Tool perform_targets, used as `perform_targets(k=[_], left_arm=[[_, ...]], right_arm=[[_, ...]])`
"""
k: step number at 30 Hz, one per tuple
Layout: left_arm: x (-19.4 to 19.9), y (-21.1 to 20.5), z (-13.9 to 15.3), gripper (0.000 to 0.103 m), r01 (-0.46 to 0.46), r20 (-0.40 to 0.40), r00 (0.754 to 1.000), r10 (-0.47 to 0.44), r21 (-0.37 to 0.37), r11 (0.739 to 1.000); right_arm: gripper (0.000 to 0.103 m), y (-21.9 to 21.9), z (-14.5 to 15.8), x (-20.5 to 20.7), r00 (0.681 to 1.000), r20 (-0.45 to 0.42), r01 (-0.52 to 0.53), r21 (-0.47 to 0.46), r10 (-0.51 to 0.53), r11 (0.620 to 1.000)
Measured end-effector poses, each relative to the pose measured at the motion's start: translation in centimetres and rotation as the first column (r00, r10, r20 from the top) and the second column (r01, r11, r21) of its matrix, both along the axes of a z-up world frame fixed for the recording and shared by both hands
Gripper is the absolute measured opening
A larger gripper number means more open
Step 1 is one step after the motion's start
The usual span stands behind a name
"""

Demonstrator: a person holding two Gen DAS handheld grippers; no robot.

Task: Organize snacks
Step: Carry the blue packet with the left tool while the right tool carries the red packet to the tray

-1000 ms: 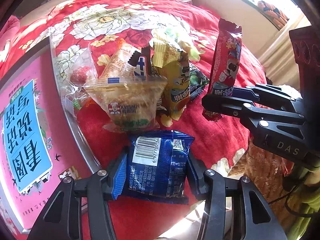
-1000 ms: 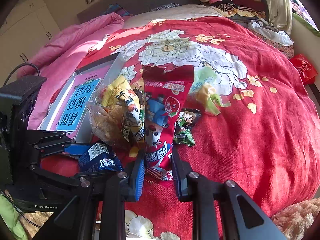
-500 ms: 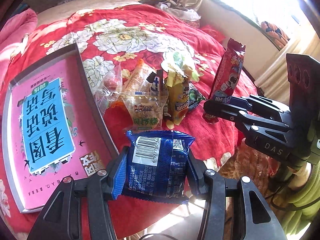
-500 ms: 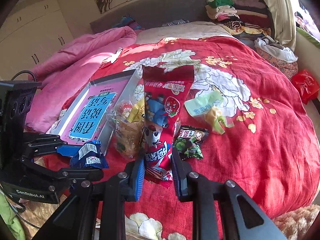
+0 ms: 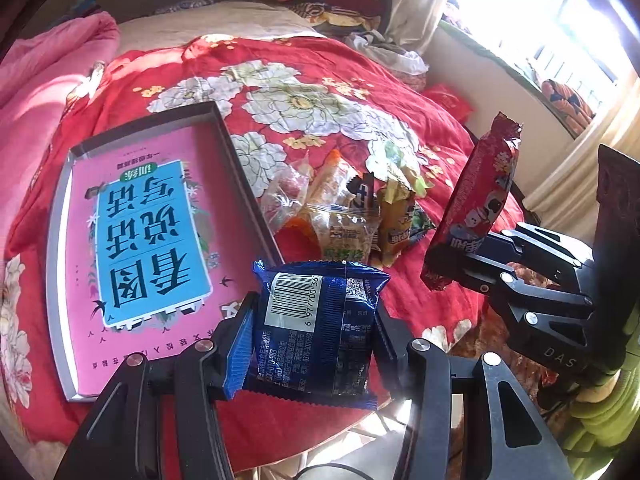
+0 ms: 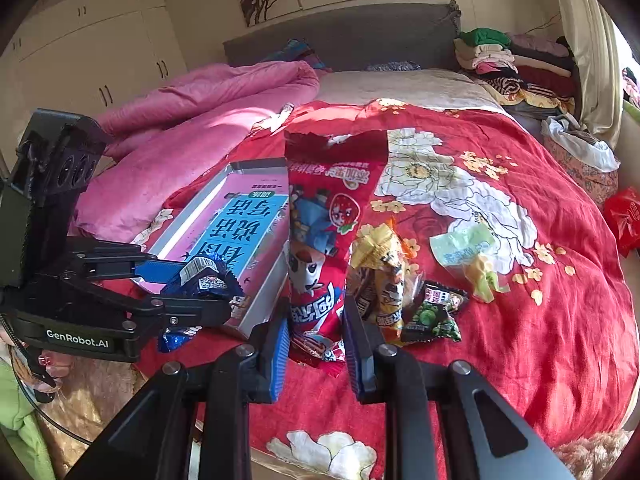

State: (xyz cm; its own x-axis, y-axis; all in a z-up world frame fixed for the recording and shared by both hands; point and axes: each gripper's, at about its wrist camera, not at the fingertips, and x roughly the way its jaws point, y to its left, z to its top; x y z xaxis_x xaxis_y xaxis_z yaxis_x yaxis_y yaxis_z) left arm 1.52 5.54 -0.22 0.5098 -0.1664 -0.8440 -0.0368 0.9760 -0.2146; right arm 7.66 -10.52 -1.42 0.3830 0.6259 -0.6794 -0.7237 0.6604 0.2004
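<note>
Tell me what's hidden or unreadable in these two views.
- Left wrist view: blue packet sides covered by left gripper fingers.
- Right wrist view: red packet hides part of tray.
- Both views: lower snacks in pile overlap.

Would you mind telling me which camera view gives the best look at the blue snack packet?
The left wrist view: the blue snack packet fills the foreground, barcode readable, clamped in the left gripper. The right wrist view shows it only small and side-on at the left edge, partly hidden by the fingers.
</note>
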Motion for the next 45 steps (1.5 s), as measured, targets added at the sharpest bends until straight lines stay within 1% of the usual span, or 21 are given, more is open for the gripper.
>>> perform_targets(k=[4, 12, 17, 24, 30, 35, 45], left_arm=[[-0.7, 1.4, 0.3, 0.054, -0.047, 0.015, 0.999, 0.047, 0.013, 0.999], [-1.5, 4.2, 0.6, 0.054, -0.122, 0.039, 0.992, 0.123, -0.005, 0.992], [-2.1, 5.6, 1.2, 0.054, -0.167, 0.065, 0.984, 0.166, 0.011, 0.986], [-2.9, 7.8, 1.3, 0.054, -0.222, 0.077, 0.972, 0.221, 0.005, 0.975], [-3.2, 9.0, 1.1, 0.054, -0.248, 0.088, 0.965, 0.246, 0.02, 0.968], [-3.3, 9.5, 0.8, 0.054, -0.264, 0.079, 0.962, 0.261, 0.033, 0.964], [-3.7, 10.8, 0.4, 0.054, -0.296, 0.069, 0.953, 0.294, 0.017, 0.955]], right_arm=[[0.025, 1.4, 0.5, -0.4, 1.0, 0.005, -0.03, 0.005, 0.03, 1.0], [0.025, 3.8, 1.5, -1.1, 0.997, 0.011, -0.07, 0.017, 0.07, 0.997], [0.025, 5.2, 2.0, -1.5, 0.996, 0.014, -0.088, 0.025, 0.088, 0.996], [0.025, 7.1, 2.0, -1.5, 0.993, 0.011, -0.114, 0.026, 0.114, 0.993], [0.025, 8.3, 1.8, -1.7, 0.992, 0.006, -0.129, 0.018, 0.129, 0.991], [0.025, 9.0, 1.6, -1.7, 0.991, 0.008, -0.134, 0.006, 0.134, 0.991], [0.025, 10.8, 1.5, -1.6, 0.988, 0.001, -0.153, -0.003, 0.153, 0.988]])
